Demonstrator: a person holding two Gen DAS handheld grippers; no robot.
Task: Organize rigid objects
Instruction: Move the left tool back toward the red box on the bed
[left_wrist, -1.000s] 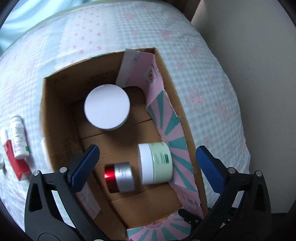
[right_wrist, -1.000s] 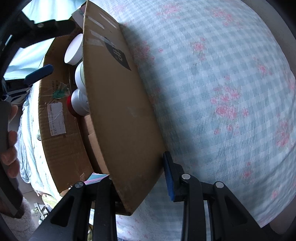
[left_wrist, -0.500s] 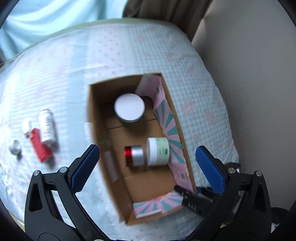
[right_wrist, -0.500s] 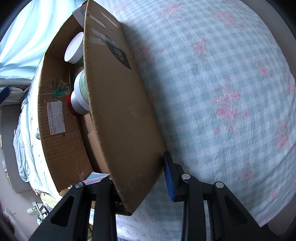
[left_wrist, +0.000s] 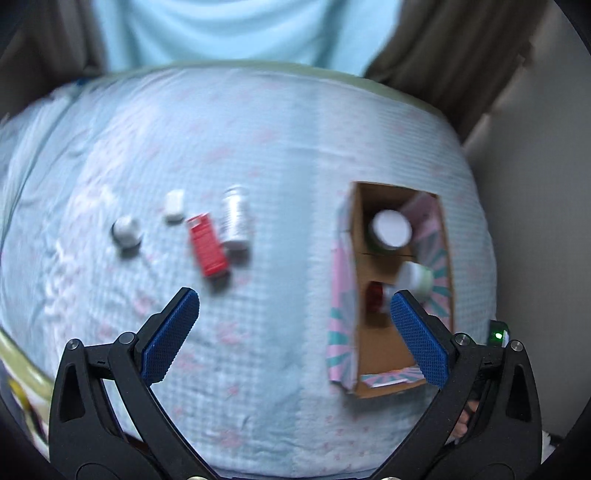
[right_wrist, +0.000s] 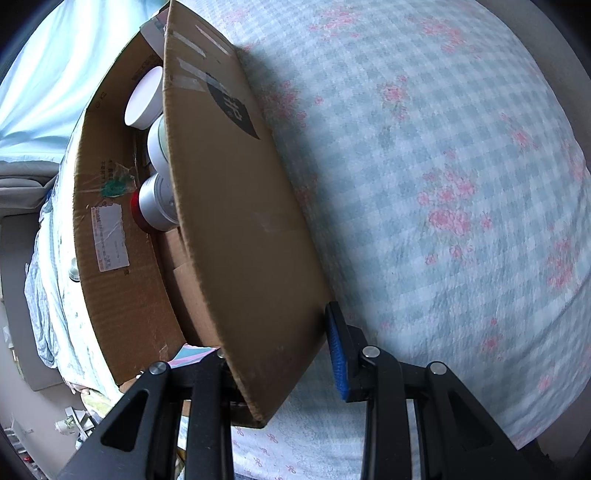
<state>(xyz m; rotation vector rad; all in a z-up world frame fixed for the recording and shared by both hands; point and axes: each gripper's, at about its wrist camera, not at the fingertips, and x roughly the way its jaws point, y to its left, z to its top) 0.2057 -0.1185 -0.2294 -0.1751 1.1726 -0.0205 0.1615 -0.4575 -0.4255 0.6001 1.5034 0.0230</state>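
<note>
A cardboard box (left_wrist: 360, 280) lies on the bed at the right, holding a white-lidded jar (left_wrist: 390, 229), a pale green jar (left_wrist: 417, 277) and a red and silver jar (left_wrist: 375, 295). Left of it lie a red box (left_wrist: 207, 245), a white bottle (left_wrist: 236, 218), a small white piece (left_wrist: 174, 205) and a round white cap (left_wrist: 126, 229). My left gripper (left_wrist: 291, 332) is open and empty, high above the bed. My right gripper (right_wrist: 280, 354) is shut on the box's side wall (right_wrist: 236, 206); the jars show inside (right_wrist: 157, 203).
The blue checked bedspread (left_wrist: 258, 155) with pink flowers covers the bed. A wall (left_wrist: 535, 147) and dark curtain (left_wrist: 443, 55) stand at the right and back. A light blue curtain (left_wrist: 240, 29) hangs behind the bed.
My left gripper has risen and swung left, away from the box, so the loose items on the bedspread now sit ahead of it. The right gripper has kept its hold on the box wall.
</note>
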